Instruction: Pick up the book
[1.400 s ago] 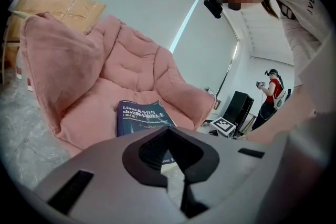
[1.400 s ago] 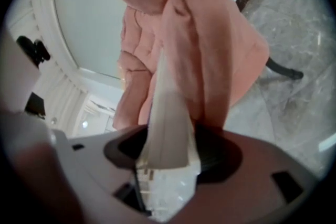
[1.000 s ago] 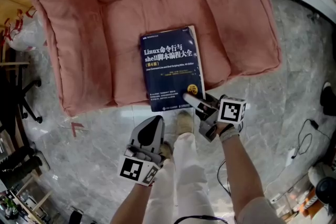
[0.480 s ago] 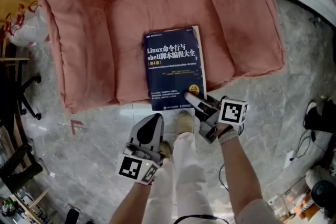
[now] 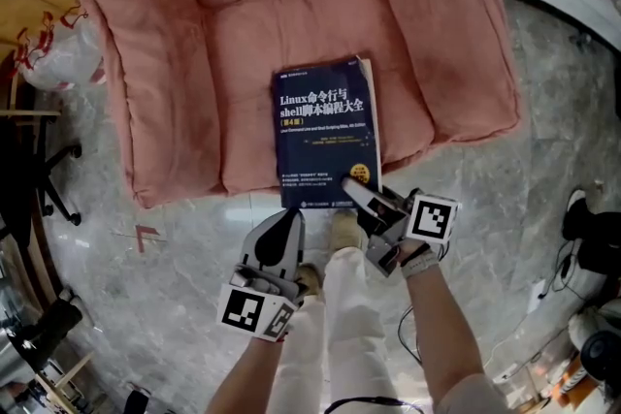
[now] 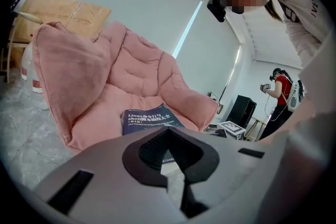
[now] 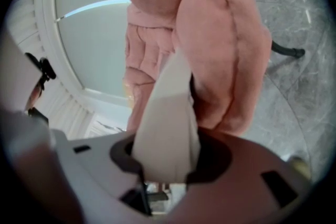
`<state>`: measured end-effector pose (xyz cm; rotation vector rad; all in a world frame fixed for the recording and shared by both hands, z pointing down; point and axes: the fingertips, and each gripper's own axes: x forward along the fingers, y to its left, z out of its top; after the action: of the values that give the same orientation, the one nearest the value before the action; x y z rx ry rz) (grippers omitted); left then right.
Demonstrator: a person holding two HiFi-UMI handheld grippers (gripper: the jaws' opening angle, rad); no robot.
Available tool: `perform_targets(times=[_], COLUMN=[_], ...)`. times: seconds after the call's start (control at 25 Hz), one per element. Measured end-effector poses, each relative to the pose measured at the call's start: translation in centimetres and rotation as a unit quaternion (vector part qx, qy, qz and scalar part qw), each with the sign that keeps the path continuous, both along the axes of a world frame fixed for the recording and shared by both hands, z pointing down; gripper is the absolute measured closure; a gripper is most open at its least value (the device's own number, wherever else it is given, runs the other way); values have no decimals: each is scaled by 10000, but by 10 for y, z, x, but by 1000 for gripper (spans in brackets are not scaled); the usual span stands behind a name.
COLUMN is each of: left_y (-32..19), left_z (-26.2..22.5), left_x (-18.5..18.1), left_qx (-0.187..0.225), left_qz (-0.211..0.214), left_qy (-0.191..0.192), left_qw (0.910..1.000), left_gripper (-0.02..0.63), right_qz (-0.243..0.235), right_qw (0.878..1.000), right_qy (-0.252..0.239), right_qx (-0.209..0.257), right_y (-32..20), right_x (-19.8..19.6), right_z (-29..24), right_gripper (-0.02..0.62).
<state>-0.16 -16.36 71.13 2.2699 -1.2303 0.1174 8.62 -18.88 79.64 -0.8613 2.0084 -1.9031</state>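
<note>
Right hand-held gripper (image 5: 357,196) has just been closing and now pinches the near right corner of the blue Linux book (image 5: 325,126); page edges fill its jaws. Book lies cover-up at the front edge of the pink cushion (image 5: 184,63). Left hand-held gripper (image 5: 287,218) is pressed together, empty, over the marble floor (image 5: 146,305).

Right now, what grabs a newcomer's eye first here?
A dark blue book lies face up on the front of a big pink cushion chair, filling the head view's middle. The right gripper has just been closing its jaws on the book's near right corner, page edges between them; the left gripper hangs idle over the marble floor.
</note>
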Motion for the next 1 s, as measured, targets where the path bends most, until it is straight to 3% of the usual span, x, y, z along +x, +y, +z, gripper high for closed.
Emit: perform_targets(times=[1.0], left_y=[-23], left_z=[-42], left_x=[-28], left_qx=[366], left_qz=[-246], left_qy=[-24], left_qw=[9990], left_gripper=[589], right_qz=[132], right_qw=[9981], right_qy=[-318], right_qx=[517], right_y=[-12], right_x=[-8], right_z=[-63], right_gripper=[411])
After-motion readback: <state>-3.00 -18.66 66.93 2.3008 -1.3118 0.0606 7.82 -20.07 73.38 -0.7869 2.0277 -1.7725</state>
